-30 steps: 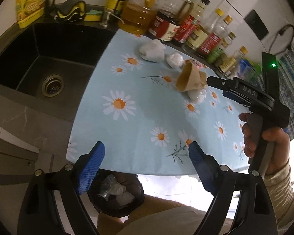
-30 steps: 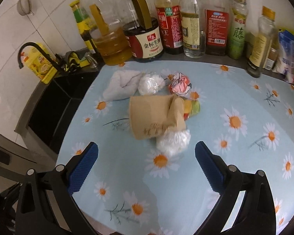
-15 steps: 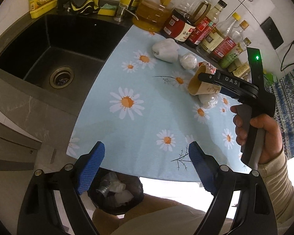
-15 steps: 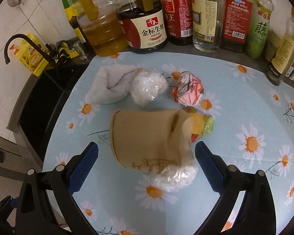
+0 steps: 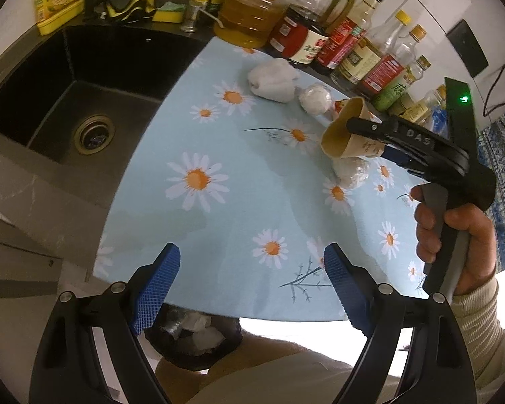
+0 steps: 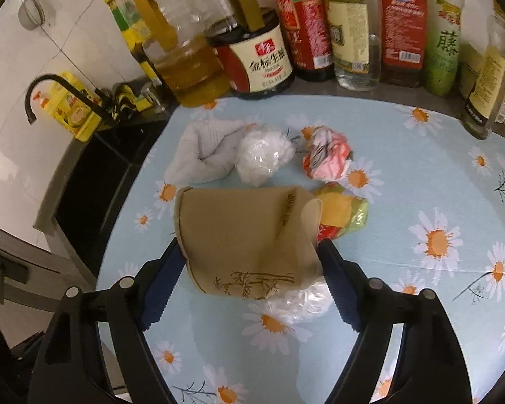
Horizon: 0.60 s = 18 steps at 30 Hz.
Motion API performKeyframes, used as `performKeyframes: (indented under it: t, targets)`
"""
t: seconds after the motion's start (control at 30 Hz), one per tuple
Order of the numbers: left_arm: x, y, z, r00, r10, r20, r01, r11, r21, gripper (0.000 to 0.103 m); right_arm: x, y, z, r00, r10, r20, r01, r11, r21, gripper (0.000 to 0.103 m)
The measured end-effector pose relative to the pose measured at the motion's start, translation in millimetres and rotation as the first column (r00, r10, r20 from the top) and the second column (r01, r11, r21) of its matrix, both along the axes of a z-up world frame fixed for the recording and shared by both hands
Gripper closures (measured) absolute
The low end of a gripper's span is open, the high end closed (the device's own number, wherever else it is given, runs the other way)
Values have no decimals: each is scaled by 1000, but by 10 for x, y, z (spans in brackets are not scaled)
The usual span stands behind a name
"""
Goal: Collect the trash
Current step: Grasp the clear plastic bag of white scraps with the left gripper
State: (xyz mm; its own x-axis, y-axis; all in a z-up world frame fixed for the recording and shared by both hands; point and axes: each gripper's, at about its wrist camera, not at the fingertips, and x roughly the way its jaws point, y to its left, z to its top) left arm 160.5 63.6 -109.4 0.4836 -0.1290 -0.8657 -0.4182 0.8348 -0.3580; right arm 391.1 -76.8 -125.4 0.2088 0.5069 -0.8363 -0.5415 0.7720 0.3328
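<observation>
Now the right gripper (image 6: 250, 279), jaws apart, straddles the crushed paper cup (image 6: 245, 239) lying on the desk (image 6: 404, 303); close squarely across its body. Left gripper (image 5: 249, 286) waits open above the trash bag (image 5: 192, 340).

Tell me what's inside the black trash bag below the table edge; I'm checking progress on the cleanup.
In the left wrist view, the black trash bag holds crumpled white wads and something shiny. The left hand-held gripper, open, covers its left side, and anything deeper is hidden.
</observation>
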Motion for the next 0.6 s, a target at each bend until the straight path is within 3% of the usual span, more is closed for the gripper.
performKeyframes:
  t: [0.33, 0.6]
  targets:
    - [546, -297, 39, 991, -131, 17, 131, 991, 15, 18, 95, -677, 316, 995, -97, 22, 95, 991, 90, 24]
    - [1179, -694, 4, 961, -277, 4, 276, 958, 73, 18, 129, -1354, 330, 984, -177, 24, 172, 974, 148, 24]
